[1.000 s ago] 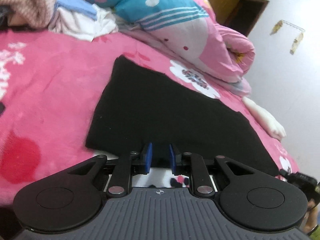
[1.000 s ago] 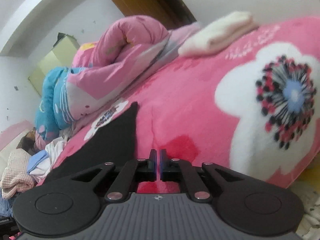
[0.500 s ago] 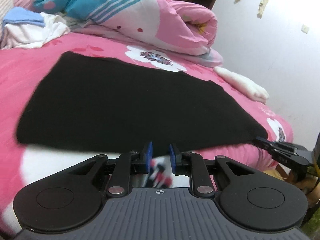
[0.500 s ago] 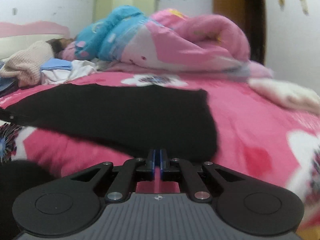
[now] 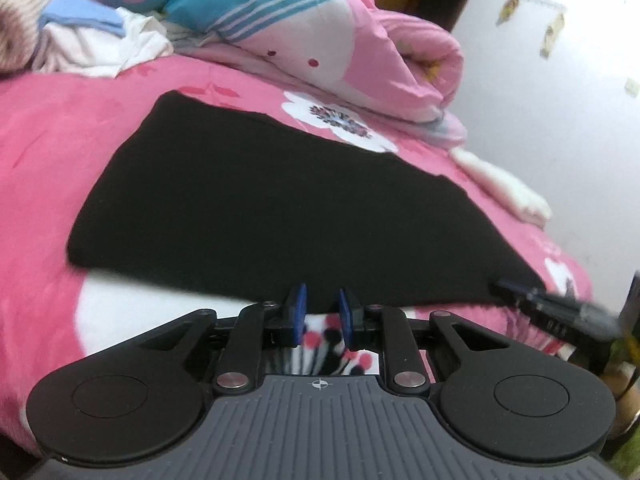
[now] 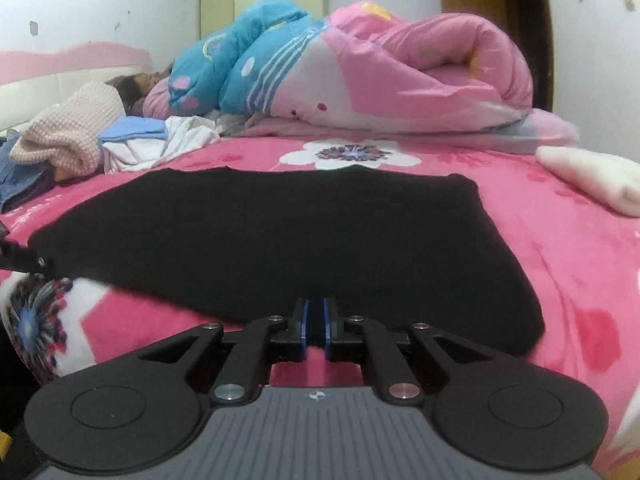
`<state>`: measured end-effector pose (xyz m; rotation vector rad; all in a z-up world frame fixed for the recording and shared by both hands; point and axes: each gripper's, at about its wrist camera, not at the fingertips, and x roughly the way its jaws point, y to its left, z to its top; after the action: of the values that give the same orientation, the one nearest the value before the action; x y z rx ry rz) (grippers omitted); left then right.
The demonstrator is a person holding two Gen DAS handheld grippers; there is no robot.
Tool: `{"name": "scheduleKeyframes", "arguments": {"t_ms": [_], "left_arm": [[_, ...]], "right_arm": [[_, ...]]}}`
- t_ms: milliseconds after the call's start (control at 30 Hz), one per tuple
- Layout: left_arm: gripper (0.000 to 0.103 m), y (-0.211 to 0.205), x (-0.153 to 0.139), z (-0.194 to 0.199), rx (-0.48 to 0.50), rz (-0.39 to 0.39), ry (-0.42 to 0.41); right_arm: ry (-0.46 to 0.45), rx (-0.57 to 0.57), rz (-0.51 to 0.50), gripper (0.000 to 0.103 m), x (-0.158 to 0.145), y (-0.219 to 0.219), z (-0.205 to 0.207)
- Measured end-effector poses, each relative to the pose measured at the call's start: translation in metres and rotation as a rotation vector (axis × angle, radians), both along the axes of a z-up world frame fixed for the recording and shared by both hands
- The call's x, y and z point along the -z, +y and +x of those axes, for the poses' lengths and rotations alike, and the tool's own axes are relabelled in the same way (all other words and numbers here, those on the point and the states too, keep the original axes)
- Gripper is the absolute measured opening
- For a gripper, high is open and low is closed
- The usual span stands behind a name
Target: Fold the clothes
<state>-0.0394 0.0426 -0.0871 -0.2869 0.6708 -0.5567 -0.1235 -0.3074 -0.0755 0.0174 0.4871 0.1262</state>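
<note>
**Black garment spread flat on the pink bed, both hand-held grippers at its near edge**

Left wrist view: the left hand-held gripper [image 5: 322, 308] is released, its blue pads apart with the flowered bedspread showing between them, and it grasps nothing. The black garment [image 5: 280, 208] lies flat on the pink bed [image 5: 36, 152], its near edge just beyond the fingertips. Half a second ago the camera sat lower and the cloth filled more of the width; now the view is higher and the garment's far left corner shows clearly. At the right, the right hand-held gripper [image 5: 516, 290] touches the garment's near right corner, blurred.

Right wrist view: the right hand-held gripper [image 6: 315, 322] has a narrow gap between its pads, where the garment's [image 6: 280, 240] near edge sits; a firm grip cannot be told. Earlier the pads were nearly touching and stood short of the cloth. A rolled quilt [image 6: 360, 72] and a clothes pile [image 6: 100, 140] lie far behind.
</note>
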Motion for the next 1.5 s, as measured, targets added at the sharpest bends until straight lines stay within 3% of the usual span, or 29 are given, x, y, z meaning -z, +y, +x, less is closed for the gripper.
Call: {"name": "scheduleKeyframes", "arguments": {"t_ms": [167, 300, 400, 500, 567, 633, 733, 800, 900, 1033, 1133, 1267, 1500], "left_arm": [[0.019, 0.029, -0.005, -0.022, -0.009, -0.011, -0.007], [0.019, 0.036, -0.02, -0.026, -0.012, -0.08, -0.075], [0.019, 0.029, -0.023, -0.013, -0.074, -0.07, -0.108], [0.019, 0.03, -0.011, 0.007, -0.199, -0.006, -0.038], [0.019, 0.04, -0.004, 0.005, -0.231, -0.007, -0.003], [0.019, 0.052, -0.002, -0.001, -0.248, -0.012, 0.014], [0.019, 0.067, -0.002, -0.015, -0.27, 0.02, 0.008], [0.019, 0.077, -0.002, -0.021, -0.276, -0.014, 0.006], [0.019, 0.085, -0.004, -0.022, -0.295, -0.064, -0.009], [0.019, 0.094, -0.004, -0.021, -0.322, -0.104, -0.012], [0.019, 0.103, -0.002, -0.022, -0.347, -0.137, -0.011], [0.019, 0.11, -0.002, -0.025, -0.364, -0.161, -0.023], [0.019, 0.106, -0.003, -0.025, -0.334, -0.187, -0.04]], "right_arm": [[0.085, 0.017, 0.011, 0.007, -0.008, -0.011, -0.027], [0.027, -0.011, 0.02, 0.008, -0.029, 0.002, -0.021], [-0.004, -0.095, 0.019, 0.008, -0.034, 0.03, 0.004], [0.022, -0.186, -0.008, 0.008, -0.026, 0.062, 0.034], [0.074, -0.217, -0.044, 0.008, -0.014, 0.078, 0.047], [0.069, -0.241, -0.075, 0.008, -0.014, 0.084, 0.039], [0.138, -0.308, -0.027, 0.009, -0.023, 0.079, 0.028], [0.171, -0.336, -0.008, 0.009, -0.03, 0.08, 0.026], [0.138, -0.351, -0.02, 0.009, -0.048, 0.102, 0.037], [0.1, -0.42, -0.122, 0.009, -0.056, 0.158, 0.065], [0.126, -0.488, -0.249, 0.009, -0.043, 0.2, 0.081], [0.146, -0.599, -0.322, 0.009, -0.033, 0.226, 0.069], [0.2, -0.548, -0.034, 0.014, -0.056, 0.172, 0.033]]}}
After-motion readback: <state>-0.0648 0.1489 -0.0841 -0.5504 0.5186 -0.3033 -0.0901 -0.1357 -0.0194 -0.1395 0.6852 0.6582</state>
